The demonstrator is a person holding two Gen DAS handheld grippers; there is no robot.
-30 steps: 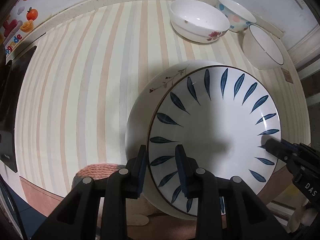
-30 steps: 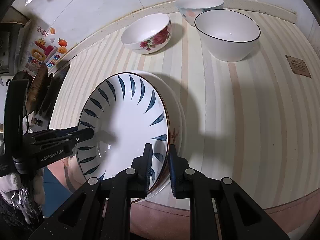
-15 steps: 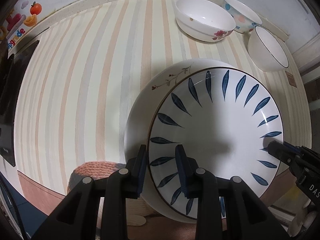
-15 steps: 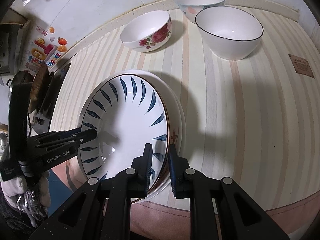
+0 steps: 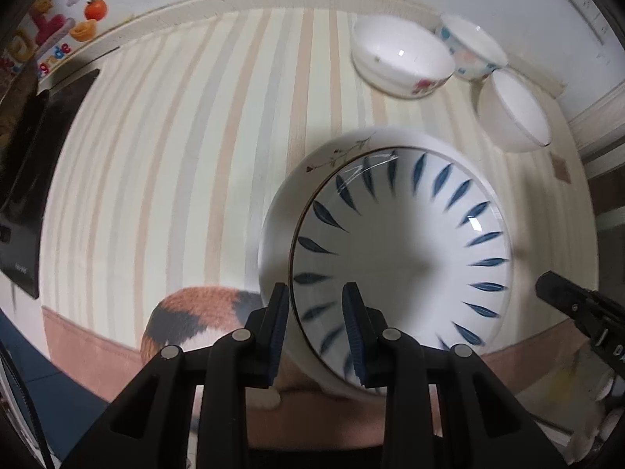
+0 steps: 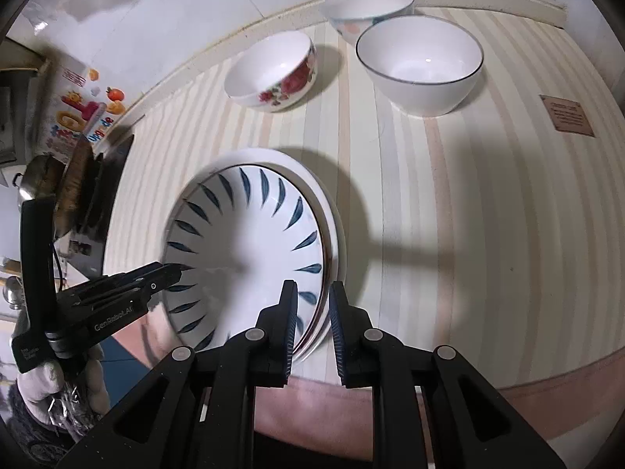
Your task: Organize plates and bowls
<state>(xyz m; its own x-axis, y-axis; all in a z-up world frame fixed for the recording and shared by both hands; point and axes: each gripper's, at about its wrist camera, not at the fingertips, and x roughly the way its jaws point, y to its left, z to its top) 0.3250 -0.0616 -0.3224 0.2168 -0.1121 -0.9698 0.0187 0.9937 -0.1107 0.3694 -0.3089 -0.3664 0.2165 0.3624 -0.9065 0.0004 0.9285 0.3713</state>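
Observation:
A blue-leaf plate (image 5: pixel 402 242) lies stacked in a larger white plate with a twig print (image 5: pixel 332 156). My left gripper (image 5: pixel 316 328) is shut on the near rim of both. On the opposite rim my right gripper (image 6: pixel 312 324) is shut too, and its tip shows in the left wrist view (image 5: pixel 547 289). The stack (image 6: pixel 250 250) hangs a little above the striped table (image 6: pixel 468 195), with its shadow cast to the right. At the back stand a rose-print bowl (image 6: pixel 273 70), a dotted bowl (image 6: pixel 367 4) and a dark-rimmed white bowl (image 6: pixel 420 62).
A black appliance (image 5: pixel 23 195) sits at the table's left edge under fruit stickers (image 5: pixel 50 39) on the wall. A brown label (image 6: pixel 566 117) lies at the right. A rust-and-dark rounded thing (image 5: pixel 195 312) shows below the front edge. Utensils (image 6: pixel 74 187) stand left.
Both grippers have risen with the plate stack held between them. The table and the bowls now look farther away. Neither grip has altered.

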